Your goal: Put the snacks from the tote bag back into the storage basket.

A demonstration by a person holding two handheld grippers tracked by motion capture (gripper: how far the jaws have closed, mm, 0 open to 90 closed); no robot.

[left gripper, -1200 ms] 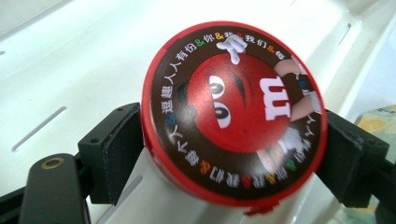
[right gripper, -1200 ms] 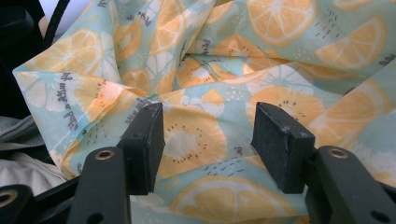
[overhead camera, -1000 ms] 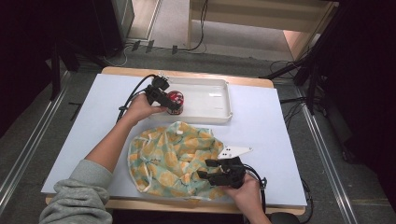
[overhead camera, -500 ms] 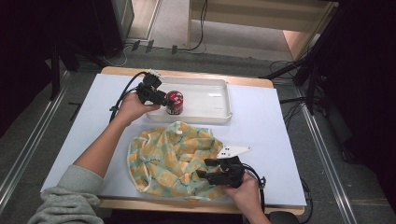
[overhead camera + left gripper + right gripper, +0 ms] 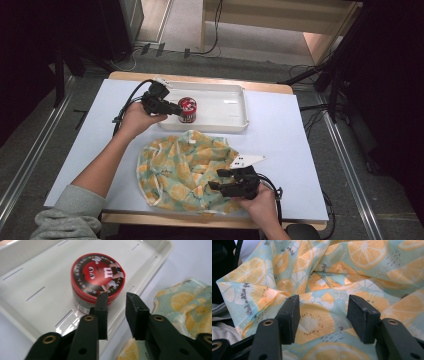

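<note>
The left gripper (image 5: 175,109) was held just left of the red-lidded tin (image 5: 187,109); its jaws had just been closing, with nothing between them. The tin stood upright inside the white tray (image 5: 225,107). Below the tray, the right gripper (image 5: 220,181) was held open over the citrus-print cloth (image 5: 180,170).

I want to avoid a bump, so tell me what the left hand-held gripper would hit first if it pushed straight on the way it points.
Probably the red-lidded tin standing in the white tray. The left hand-held gripper points at it with nothing between its jaws, though the gap left is hard to judge.
</note>
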